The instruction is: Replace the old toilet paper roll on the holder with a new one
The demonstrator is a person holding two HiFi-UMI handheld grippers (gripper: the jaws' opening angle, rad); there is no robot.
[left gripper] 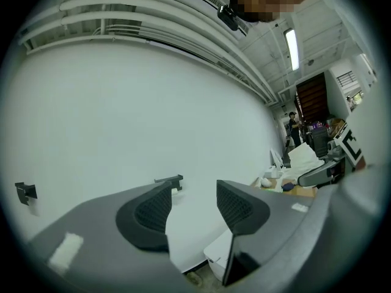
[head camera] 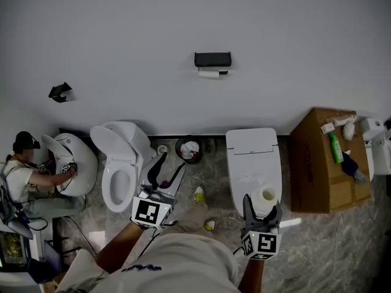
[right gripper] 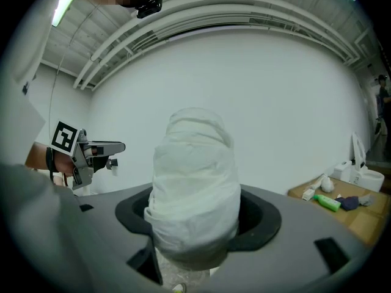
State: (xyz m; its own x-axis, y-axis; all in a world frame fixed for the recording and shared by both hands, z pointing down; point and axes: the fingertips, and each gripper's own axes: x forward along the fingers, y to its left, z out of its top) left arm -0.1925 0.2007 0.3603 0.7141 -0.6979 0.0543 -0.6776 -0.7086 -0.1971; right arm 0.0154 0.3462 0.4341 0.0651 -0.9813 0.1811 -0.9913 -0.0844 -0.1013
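- Left gripper (left gripper: 194, 206) has its jaws apart with nothing between them; through the gap only the far wall and the holder (left gripper: 169, 180) show.
- Right gripper (right gripper: 195, 221) is clamped on the new toilet paper roll (right gripper: 194, 170), which stands upright between the jaws, near the person and well apart from the holder.
- On the far wall, a thin white roll (head camera: 209, 74) hangs under the holder, so the old roll looks not yet removed.
- A waste bin (head camera: 178, 148) on the floor below holds something white; I cannot tell what.
- Done, as I judge it: the new roll is picked up and ready.
- Left: reaching the wall, pulling the old roll off, and fitting the new one.
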